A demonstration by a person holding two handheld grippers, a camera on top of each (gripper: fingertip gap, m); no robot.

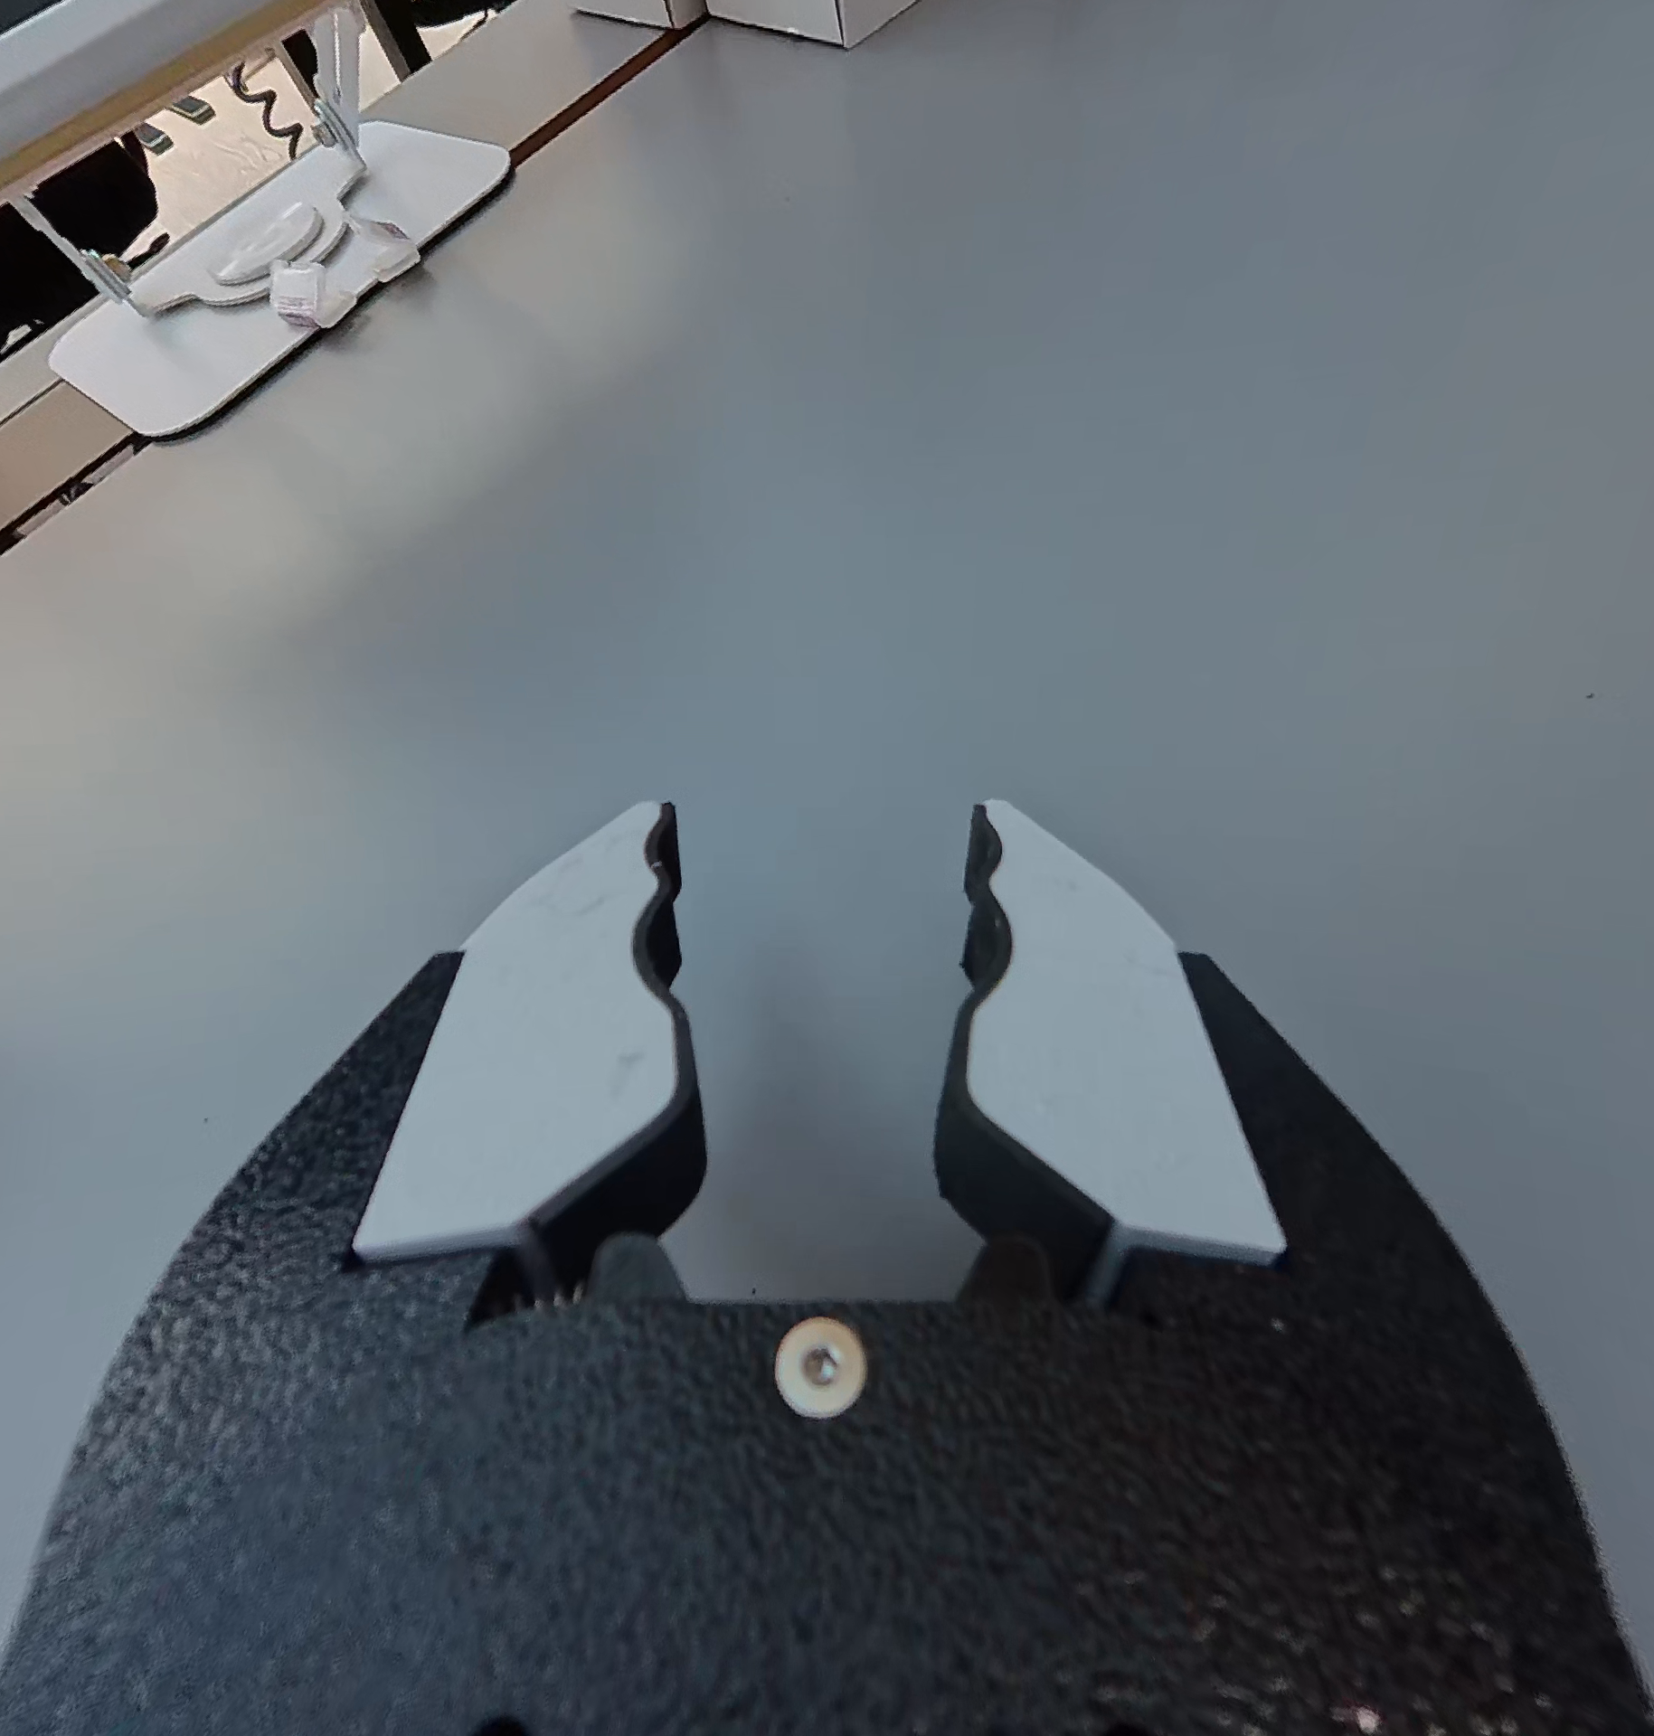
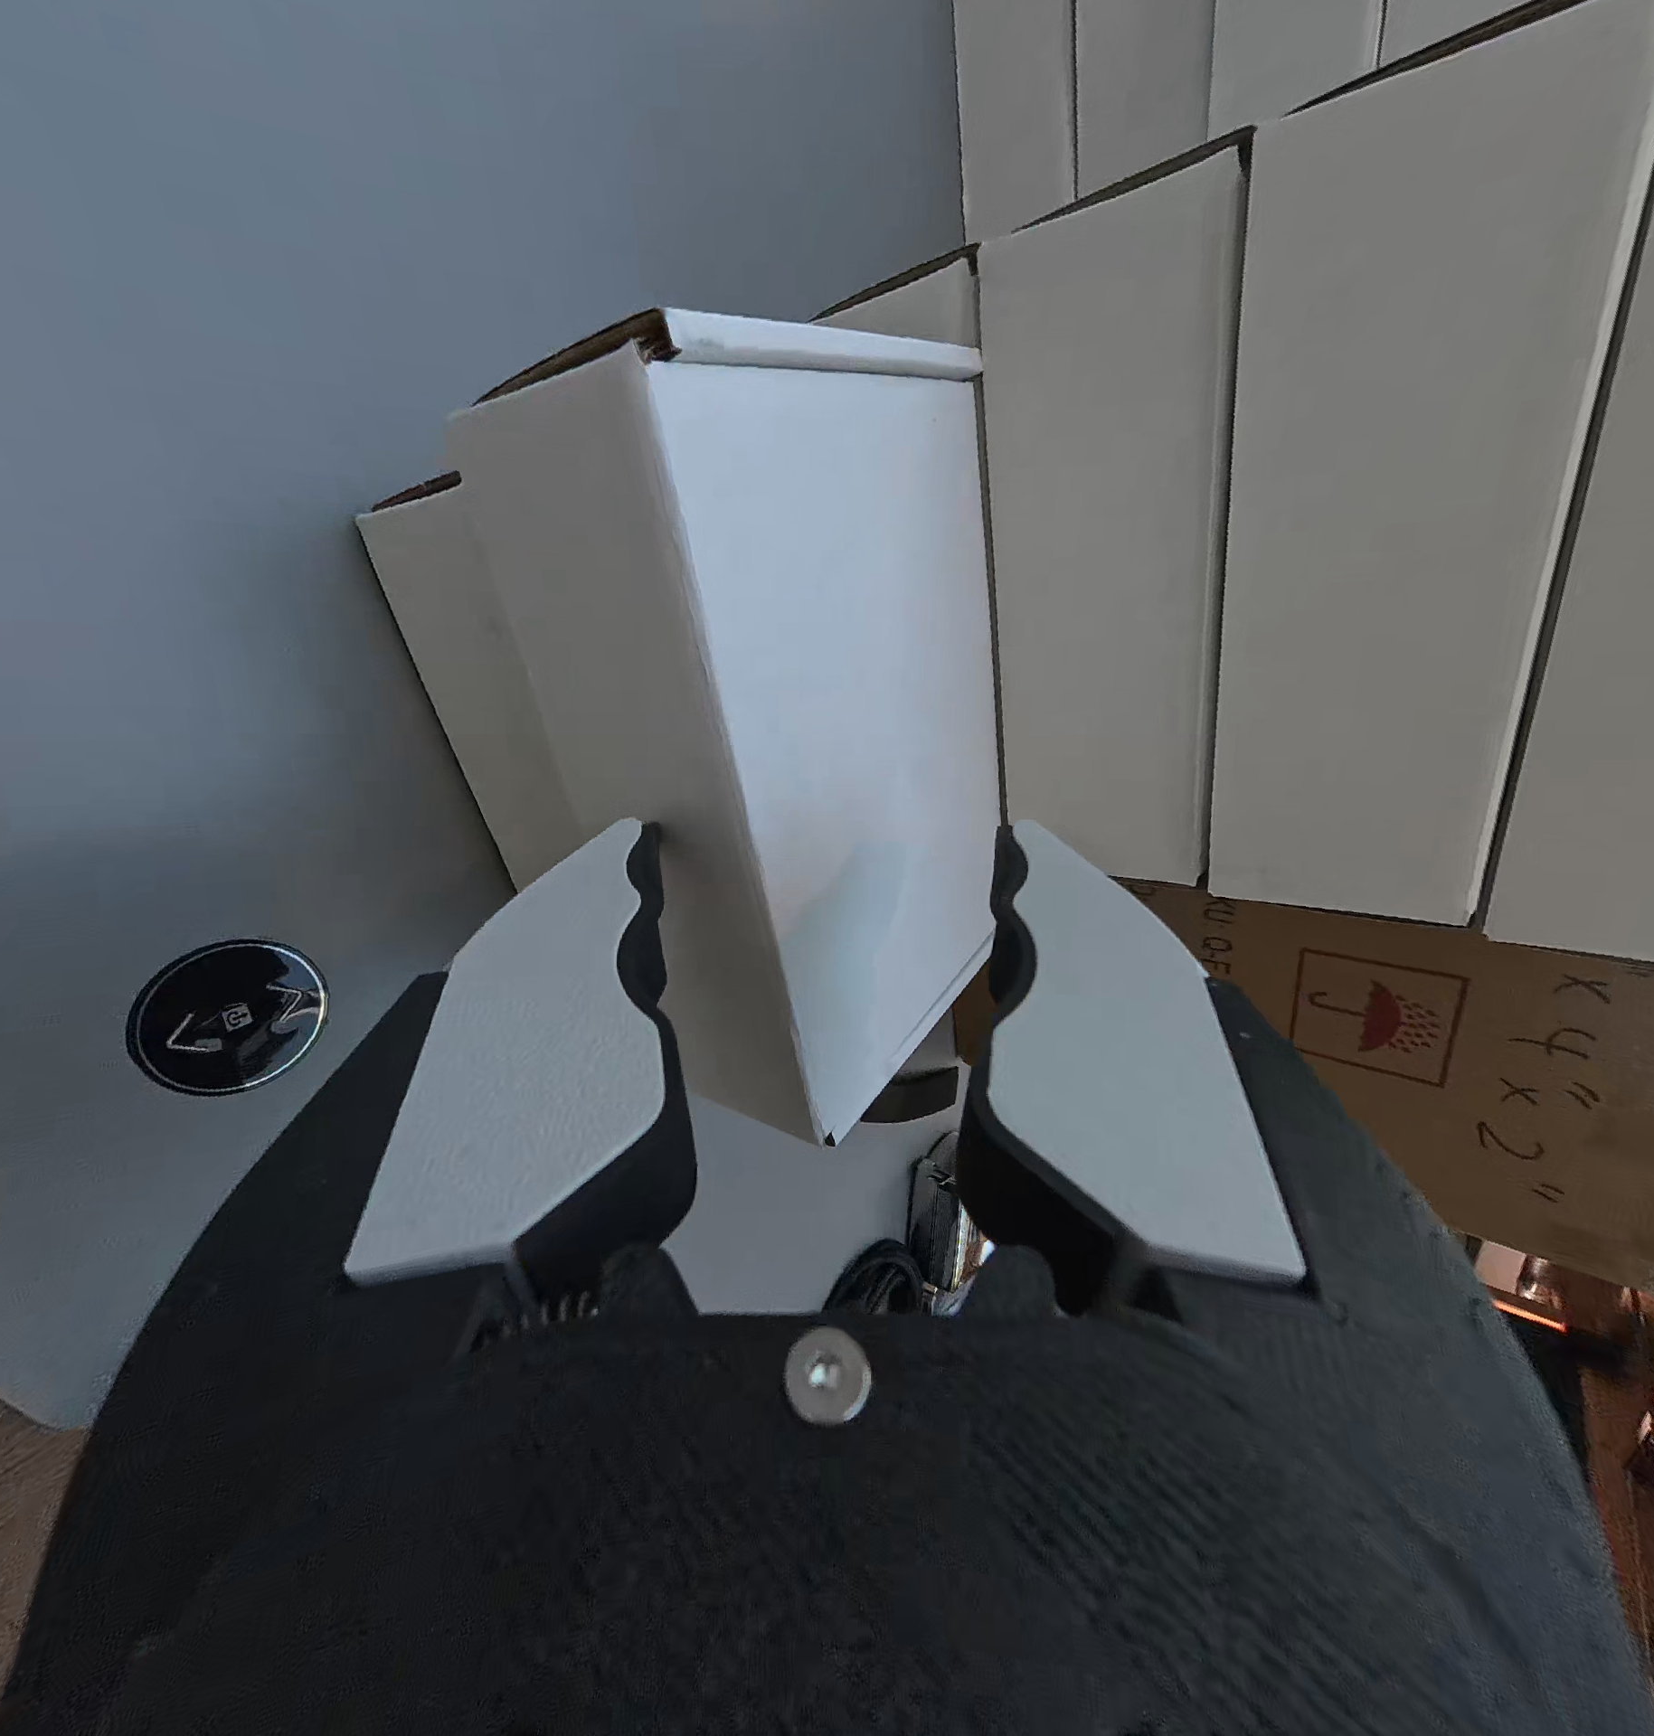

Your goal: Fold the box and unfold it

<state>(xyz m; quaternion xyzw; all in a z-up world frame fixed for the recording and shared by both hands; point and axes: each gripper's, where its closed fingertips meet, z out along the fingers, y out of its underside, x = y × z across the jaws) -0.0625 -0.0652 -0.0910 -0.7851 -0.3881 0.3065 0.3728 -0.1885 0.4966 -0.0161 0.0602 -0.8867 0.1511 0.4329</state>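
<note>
A white cardboard box [image 2: 832, 611] is folded up into a long block, with a brown inside edge showing at its far end. It sits tilted between the fingers of my right gripper [image 2: 823, 845]. Both fingertips touch its sides and its near corner hangs above the surface. A white flap or panel [image 2: 438, 639] shows behind it on the left. My left gripper [image 1: 823, 817] is open and empty above the bare grey table [image 1: 992, 470]. The box does not show in the left wrist view.
Several white boxes [image 2: 1114, 564] stand in a row at the right on a brown carton [image 2: 1368, 1033]. A round black cable port [image 2: 226, 1015] is set in the table on the left. A white stand [image 1: 268, 282] sits at the table's far left edge, with white boxes [image 1: 785, 19] at the far end.
</note>
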